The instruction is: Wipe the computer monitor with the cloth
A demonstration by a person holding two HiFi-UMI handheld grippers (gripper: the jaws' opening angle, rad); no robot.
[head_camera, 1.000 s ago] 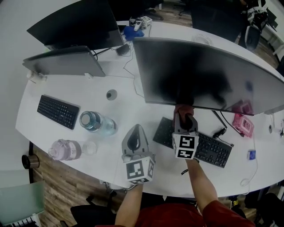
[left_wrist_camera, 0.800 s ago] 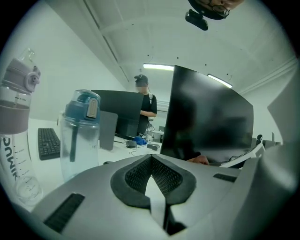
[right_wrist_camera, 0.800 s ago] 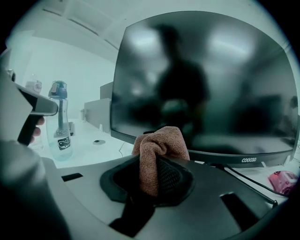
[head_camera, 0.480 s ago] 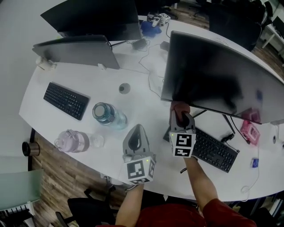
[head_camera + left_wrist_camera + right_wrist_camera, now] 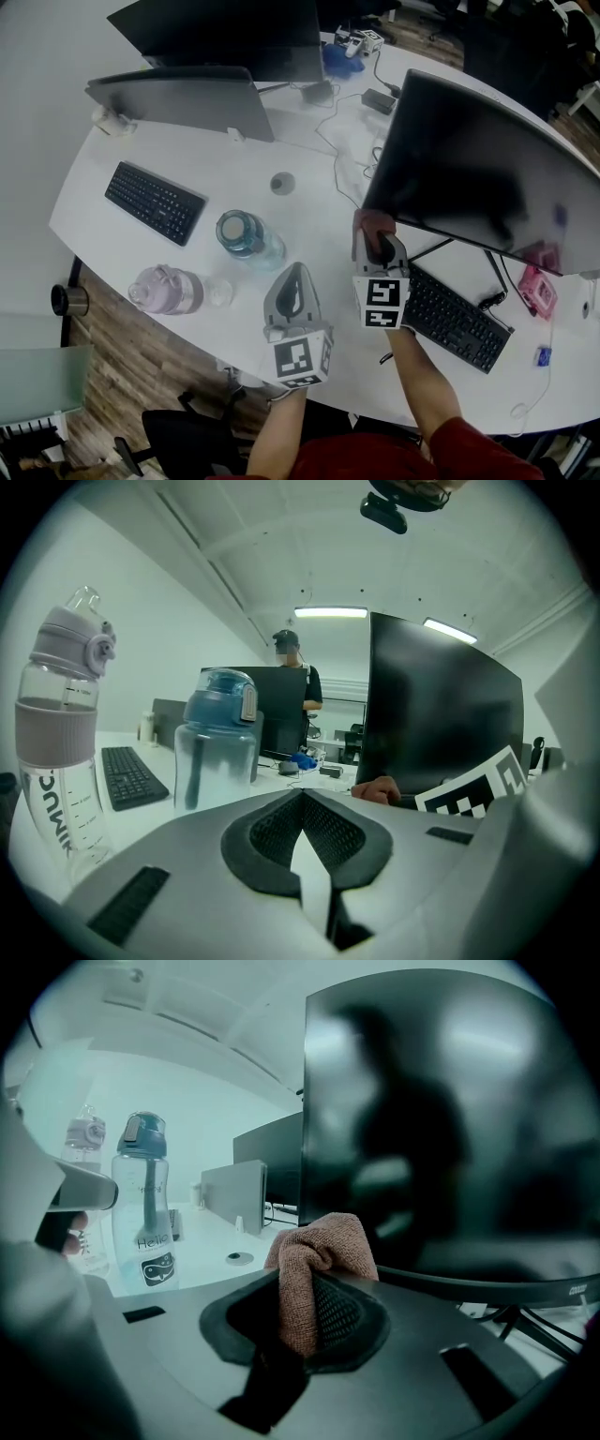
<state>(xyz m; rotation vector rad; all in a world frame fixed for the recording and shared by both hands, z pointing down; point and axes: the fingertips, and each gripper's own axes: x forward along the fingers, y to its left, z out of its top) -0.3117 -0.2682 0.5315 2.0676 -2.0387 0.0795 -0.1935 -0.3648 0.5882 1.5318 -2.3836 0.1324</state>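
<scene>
The big dark computer monitor [image 5: 487,178] stands at the right of the white desk, its screen [image 5: 450,1119] filling the right gripper view. My right gripper [image 5: 377,242] is shut on a reddish-brown cloth [image 5: 314,1269], which bunches out of the jaws just below the monitor's lower left corner; the cloth [image 5: 373,223] is not touching the screen. My left gripper [image 5: 292,292] hovers over the desk's front edge, left of the right one, shut with nothing in it [image 5: 302,836].
A blue-lidded bottle [image 5: 246,234] and a clear bottle with a lilac cap [image 5: 167,289] stand left of the grippers. A black keyboard [image 5: 452,317] lies under the monitor, another keyboard [image 5: 155,202] at left. Two more monitors [image 5: 187,101] stand at the back. A person [image 5: 295,672] stands beyond them.
The head view has swung, so the desk shifts right in frame. The right gripper with the cloth stays at the monitor's lower left edge. The left gripper holds still.
</scene>
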